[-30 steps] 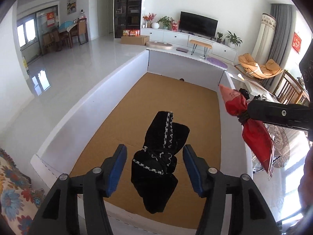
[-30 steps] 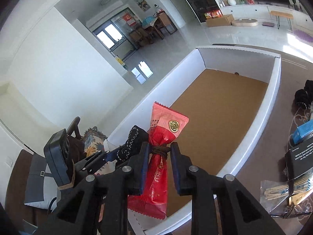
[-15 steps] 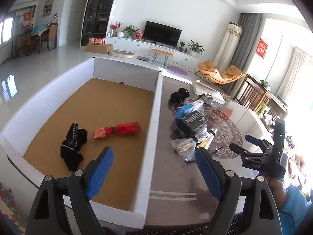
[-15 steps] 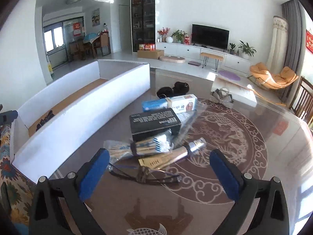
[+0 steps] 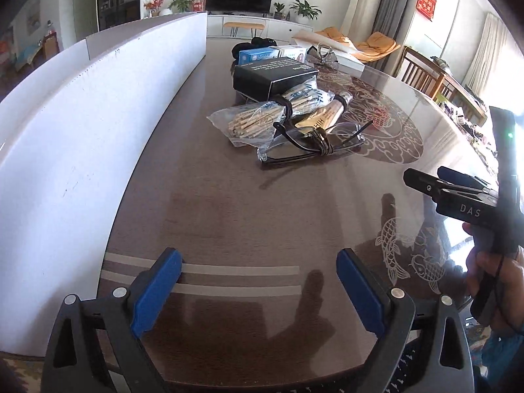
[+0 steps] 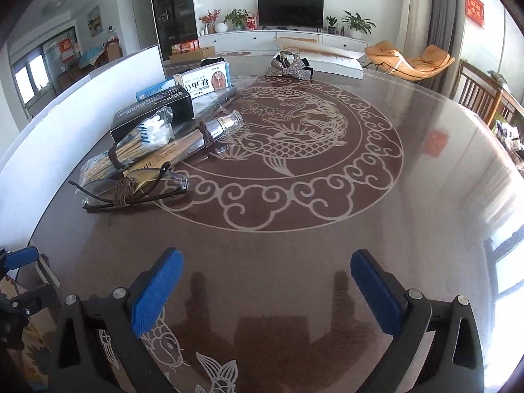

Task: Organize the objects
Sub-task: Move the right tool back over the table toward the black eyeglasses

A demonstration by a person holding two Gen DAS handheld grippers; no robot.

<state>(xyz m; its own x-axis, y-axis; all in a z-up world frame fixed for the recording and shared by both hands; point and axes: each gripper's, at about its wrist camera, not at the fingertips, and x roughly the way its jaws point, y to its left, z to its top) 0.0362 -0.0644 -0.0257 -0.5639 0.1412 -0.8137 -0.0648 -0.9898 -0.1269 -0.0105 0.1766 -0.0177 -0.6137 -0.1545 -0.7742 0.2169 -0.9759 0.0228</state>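
1. The left gripper (image 5: 258, 290) hangs over the near edge of the dark glass-topped table (image 5: 229, 203); its jaws are opening, and nothing lies between the blue pads (image 5: 157, 291).
2. The right gripper (image 6: 267, 290) stands spread wide over bare tabletop, empty, with only its own shadow under it.
3. In the left wrist view the right gripper shows at the right edge, carried by a hand (image 5: 494, 281).
4. A cluster of things lies on the table, far from both grippers and just right of the white box wall (image 5: 82, 137).
5. Nearest in the cluster are folded glasses (image 6: 131, 190) tied with a brown cord.
6. Touching them on the far side are a clear bag of cotton swabs (image 6: 131, 147) and a tan tube with a silver cap (image 6: 193, 144), each banded.
7. Beyond those sit a black box (image 6: 154, 111) and a blue-and-white carton (image 6: 199, 83).
8. A glittery silver bow (image 6: 288, 67) lies apart at the table's far edge.
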